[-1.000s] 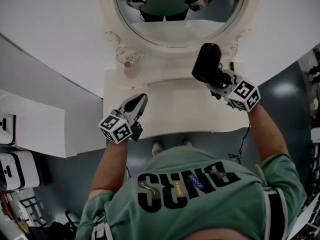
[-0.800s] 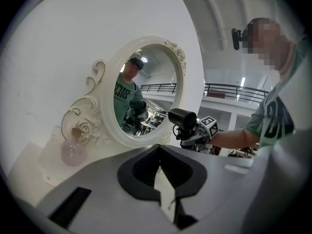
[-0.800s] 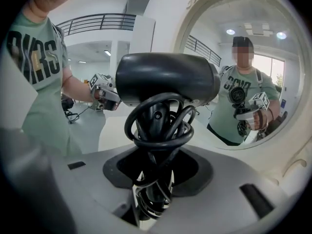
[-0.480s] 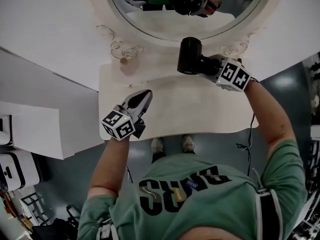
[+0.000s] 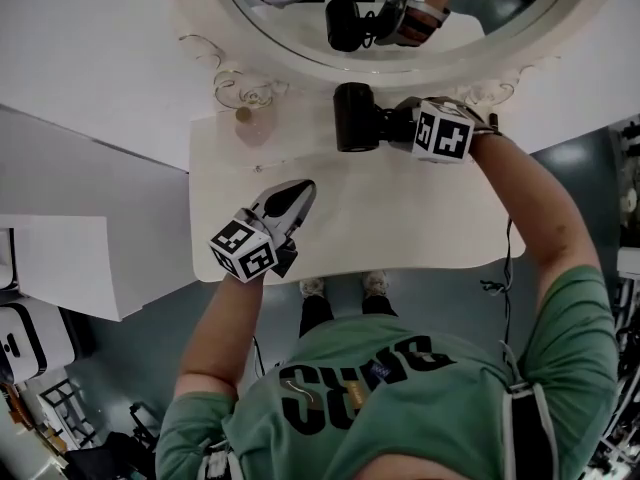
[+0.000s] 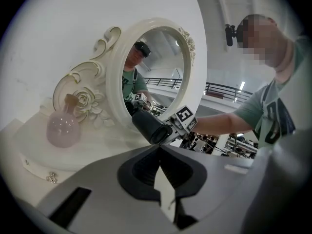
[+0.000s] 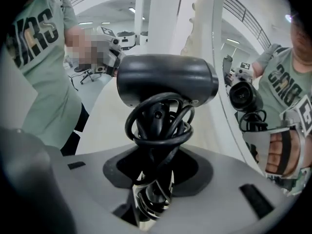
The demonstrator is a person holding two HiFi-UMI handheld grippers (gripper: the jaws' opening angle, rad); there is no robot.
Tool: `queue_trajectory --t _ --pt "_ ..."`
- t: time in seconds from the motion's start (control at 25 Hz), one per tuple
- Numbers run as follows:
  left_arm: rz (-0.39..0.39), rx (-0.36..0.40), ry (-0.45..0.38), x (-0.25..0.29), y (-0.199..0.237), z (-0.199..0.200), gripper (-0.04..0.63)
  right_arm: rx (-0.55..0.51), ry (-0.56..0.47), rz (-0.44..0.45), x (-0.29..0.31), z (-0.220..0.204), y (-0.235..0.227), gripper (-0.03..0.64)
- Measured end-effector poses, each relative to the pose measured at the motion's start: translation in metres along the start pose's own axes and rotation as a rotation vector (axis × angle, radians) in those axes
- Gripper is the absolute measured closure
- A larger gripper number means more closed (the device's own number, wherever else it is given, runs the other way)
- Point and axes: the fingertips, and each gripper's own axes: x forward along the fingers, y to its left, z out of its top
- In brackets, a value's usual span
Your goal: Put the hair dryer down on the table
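Observation:
The black hair dryer [image 5: 355, 118] hangs over the back of the cream dressing table [image 5: 400, 218], just below the mirror, with its barrel towards the left of the head view. My right gripper [image 5: 397, 126] is shut on the dryer's handle, which has the black cord wound round it [image 7: 158, 126]. In the right gripper view the dryer's body [image 7: 165, 79] fills the middle above the jaws [image 7: 157, 172]. I cannot tell whether the dryer touches the tabletop. My left gripper [image 5: 297, 194] hovers over the table's front left, shut and holding nothing; its own view shows the dryer [image 6: 148, 126] beyond its tips [image 6: 159, 149].
An oval mirror [image 5: 400, 28] in an ornate white frame stands at the table's back and reflects both grippers. A pink perfume bottle [image 6: 63, 128] sits at the back left beside the frame. A cable [image 5: 503, 268] hangs off the table's right front edge. White furniture [image 5: 60, 258] stands to the left.
My right gripper has carried the hair dryer down and leftward towards the mirror's base, turning so the barrel lies sideways. The left gripper has sunk a little over the table's front left.

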Motion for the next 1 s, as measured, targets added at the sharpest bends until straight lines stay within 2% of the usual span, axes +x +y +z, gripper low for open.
queue_trajectory --t 0.24,1.0 --pt "-0.015 -0.01 0.008 0.002 0.003 -0.008 0.586 -0.061 0.06 0.033 0.022 0.004 0.0 0.472" --pt "-0.027 -0.035 0.007 0.004 0.013 -0.02 0.586 -0.077 0.15 0.085 0.051 -0.001 -0.01 0.472"
